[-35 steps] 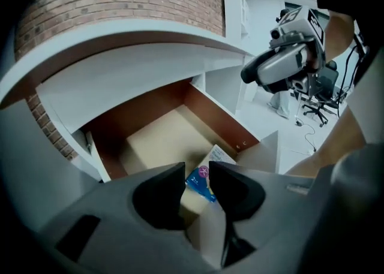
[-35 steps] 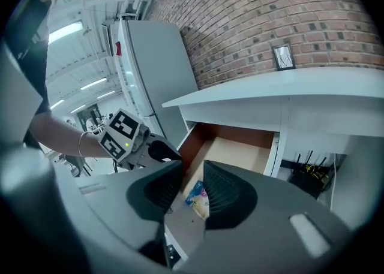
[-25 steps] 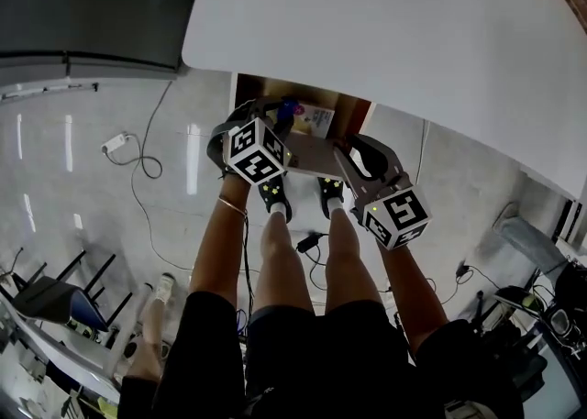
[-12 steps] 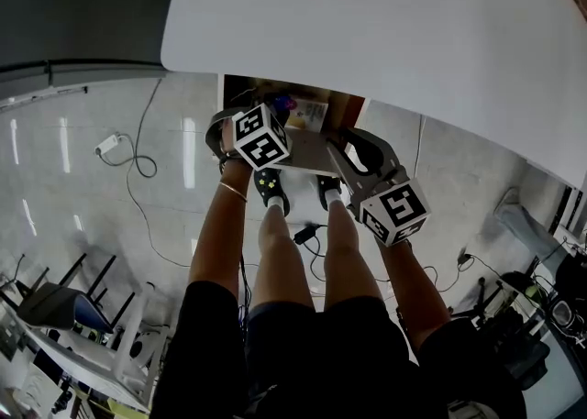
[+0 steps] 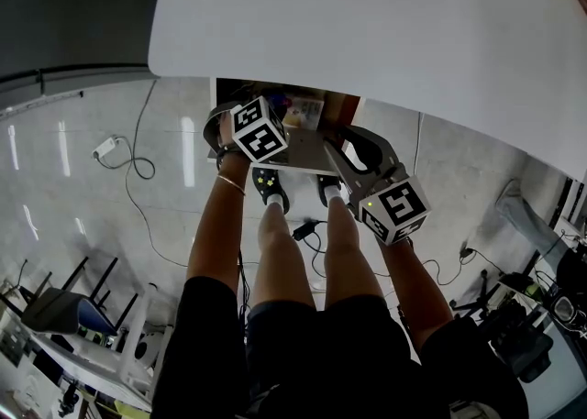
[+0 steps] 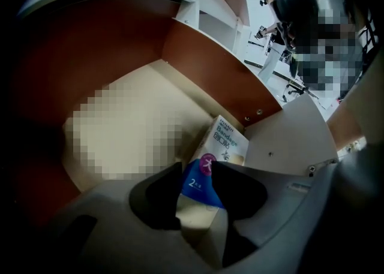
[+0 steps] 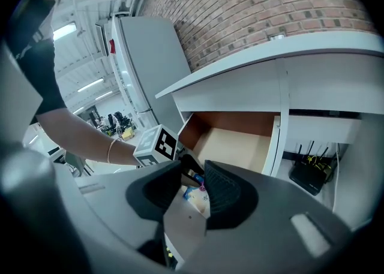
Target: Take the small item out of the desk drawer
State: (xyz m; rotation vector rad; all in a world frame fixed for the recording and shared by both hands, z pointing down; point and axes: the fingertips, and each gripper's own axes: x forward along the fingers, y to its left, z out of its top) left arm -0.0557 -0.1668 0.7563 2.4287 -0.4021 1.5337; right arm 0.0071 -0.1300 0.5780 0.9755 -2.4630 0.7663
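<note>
Under the white desk top [image 5: 385, 23] the drawer [image 5: 341, 107] stands pulled out. In it lie a small blue packet [image 6: 197, 187] and a white bandage box [image 6: 227, 142]. My left gripper [image 6: 197, 177] points down into the drawer. Its jaws have just been opening and stand wide, with the blue packet's top between the fingertips. My right gripper [image 7: 193, 184] is at the drawer front [image 7: 183, 222], whose panel sits between its pads. Those jaws have just been opening a little.
My legs and shoes [image 5: 271, 190] are below the drawer front [image 5: 307, 153]. Cables and a power strip [image 5: 108, 146] lie on the floor at left. A black router [image 7: 309, 174] sits under the desk, and a grey cabinet [image 7: 147, 69] stands by the brick wall.
My left gripper has sunk deeper into the drawer, its marker cube now closer to the desk edge. The right gripper has stayed at the drawer front.
</note>
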